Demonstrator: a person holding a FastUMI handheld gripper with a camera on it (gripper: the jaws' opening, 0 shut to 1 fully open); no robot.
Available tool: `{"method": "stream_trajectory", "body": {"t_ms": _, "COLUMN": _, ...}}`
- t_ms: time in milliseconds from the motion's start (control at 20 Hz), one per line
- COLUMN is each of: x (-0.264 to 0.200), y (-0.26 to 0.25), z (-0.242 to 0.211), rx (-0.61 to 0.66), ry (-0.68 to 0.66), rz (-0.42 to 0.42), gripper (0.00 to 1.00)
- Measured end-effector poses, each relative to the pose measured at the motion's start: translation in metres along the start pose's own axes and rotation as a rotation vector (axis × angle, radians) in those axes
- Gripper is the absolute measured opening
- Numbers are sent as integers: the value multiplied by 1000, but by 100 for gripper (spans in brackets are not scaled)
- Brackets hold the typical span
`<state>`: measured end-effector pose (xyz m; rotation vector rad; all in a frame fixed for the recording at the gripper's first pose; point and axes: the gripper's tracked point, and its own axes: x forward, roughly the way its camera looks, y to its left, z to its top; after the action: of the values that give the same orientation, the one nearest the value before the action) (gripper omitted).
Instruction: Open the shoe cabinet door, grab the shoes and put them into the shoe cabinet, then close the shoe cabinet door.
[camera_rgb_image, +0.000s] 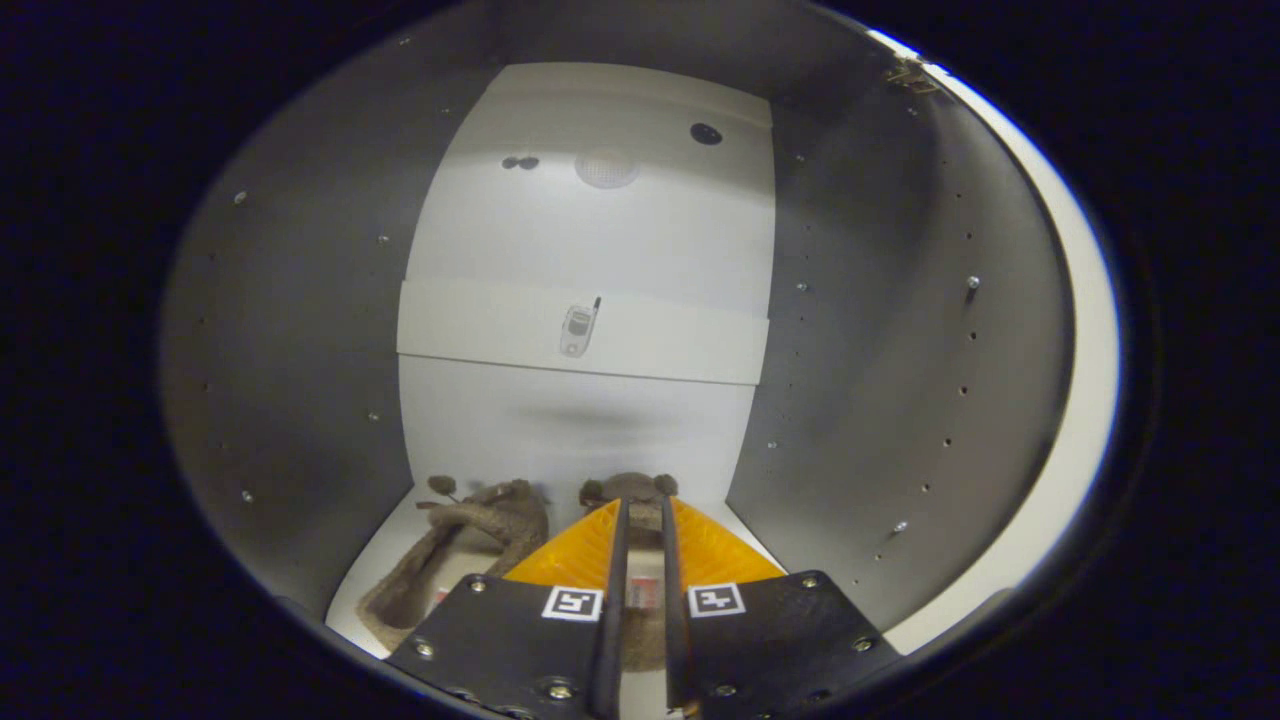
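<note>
Right shoe (640, 505): brown fuzzy slipper, lay betw. the two fingers, toe end w/ small pompoms just beyond the tips, near the back wall; its heel end showed lower down in the gap.
Left shoe (455, 560): same kind, lay beside the fingers on their left, opening up, apart from them.
Gripper (642, 520): fingers nearly closed, narrow gap, one each side of the right shoe; looked clamped on it, but contact w/ both pads couldn't be confirmed.
Writing: none readable; square black-white marker on each finger base; small phone-shaped picture (578, 328) on the back panel.
Surface: both shoes sat on the white cabinet floor (400, 540).
Cabinet (300, 350): grey side walls w/ rows of small holes + screws, white back panel (590, 240) w/ a horiz. step across it; dark round hole (706, 133) near the top.
</note>
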<state>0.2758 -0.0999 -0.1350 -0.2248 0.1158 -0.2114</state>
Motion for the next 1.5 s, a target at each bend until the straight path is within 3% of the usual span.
{"method": "stream_trajectory", "body": {"t_ms": 400, "x": -63, "y": -6, "z": 8, "rx": 8, "ry": -47, "rz": 16, "gripper": 17}}
{"method": "stream_trajectory", "body": {"t_ms": 500, "x": -82, "y": -8, "z": 9, "rx": 21, "ry": -49, "rz": 24, "gripper": 24}}
{"method": "stream_trajectory", "body": {"t_ms": 650, "x": -114, "y": -13, "z": 11, "rx": 33, "ry": -55, "rz": 34, "gripper": 25}}
{"method": "stream_trajectory", "body": {"t_ms": 1500, "x": -349, "y": -91, "z": -5, "rx": 74, "ry": -107, "rz": 96, "gripper": 25}}
